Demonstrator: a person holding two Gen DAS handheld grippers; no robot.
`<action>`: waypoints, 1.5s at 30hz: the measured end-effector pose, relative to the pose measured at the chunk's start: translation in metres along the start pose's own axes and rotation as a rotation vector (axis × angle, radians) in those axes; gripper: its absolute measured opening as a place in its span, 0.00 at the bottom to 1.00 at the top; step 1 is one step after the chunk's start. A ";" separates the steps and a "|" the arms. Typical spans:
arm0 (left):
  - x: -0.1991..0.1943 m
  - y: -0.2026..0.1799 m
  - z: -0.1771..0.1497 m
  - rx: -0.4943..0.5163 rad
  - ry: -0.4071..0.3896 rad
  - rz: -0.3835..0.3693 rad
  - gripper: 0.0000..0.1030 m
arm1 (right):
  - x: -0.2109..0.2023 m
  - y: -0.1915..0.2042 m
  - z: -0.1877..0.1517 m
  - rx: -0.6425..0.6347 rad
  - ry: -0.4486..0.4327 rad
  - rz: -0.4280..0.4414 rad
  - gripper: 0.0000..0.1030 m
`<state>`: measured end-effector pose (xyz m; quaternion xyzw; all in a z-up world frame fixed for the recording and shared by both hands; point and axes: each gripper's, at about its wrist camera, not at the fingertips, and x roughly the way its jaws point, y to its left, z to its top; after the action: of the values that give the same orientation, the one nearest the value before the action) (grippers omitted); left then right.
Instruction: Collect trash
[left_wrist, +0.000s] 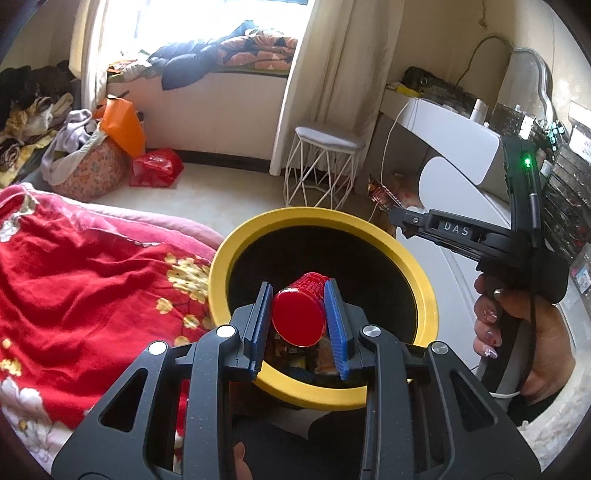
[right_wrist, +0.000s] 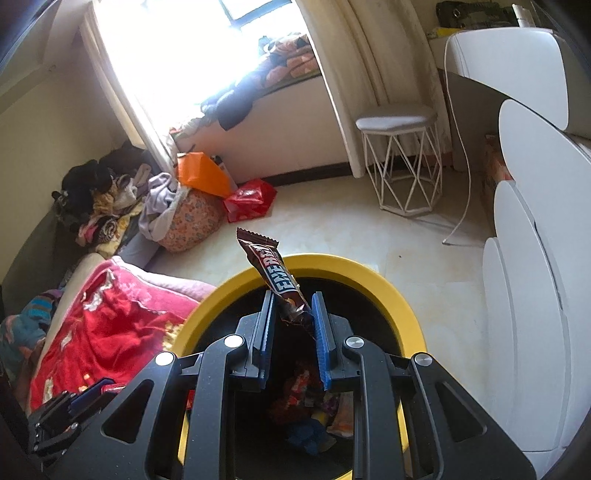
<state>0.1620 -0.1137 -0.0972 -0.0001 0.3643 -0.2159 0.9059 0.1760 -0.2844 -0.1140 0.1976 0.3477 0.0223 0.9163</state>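
Left wrist view: I have a red cup (left_wrist: 301, 314) pinched in my left gripper (left_wrist: 300, 325) over the yellow-rimmed bin (left_wrist: 424, 295). My right gripper (right_wrist: 293, 328) clamps a brown wrapper (right_wrist: 280, 284) above that bin, beside the red blanket (left_wrist: 81, 266).

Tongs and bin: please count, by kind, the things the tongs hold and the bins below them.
Cup, red, in the left tongs: 1
Wrapper, brown, in the right tongs: 1
Bin, yellow rim: 1
Total: 3
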 end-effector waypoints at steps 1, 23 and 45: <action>0.003 0.000 -0.001 -0.002 0.005 0.000 0.22 | 0.001 -0.001 0.000 0.002 0.004 -0.004 0.19; 0.047 0.001 -0.009 -0.031 0.078 -0.025 0.22 | 0.025 -0.012 -0.016 -0.009 0.106 -0.009 0.20; 0.024 0.016 0.002 -0.083 0.065 -0.031 0.76 | -0.030 0.000 -0.025 -0.063 0.000 -0.043 0.73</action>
<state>0.1851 -0.1090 -0.1144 -0.0362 0.4023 -0.2144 0.8893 0.1367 -0.2809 -0.1120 0.1612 0.3508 0.0132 0.9224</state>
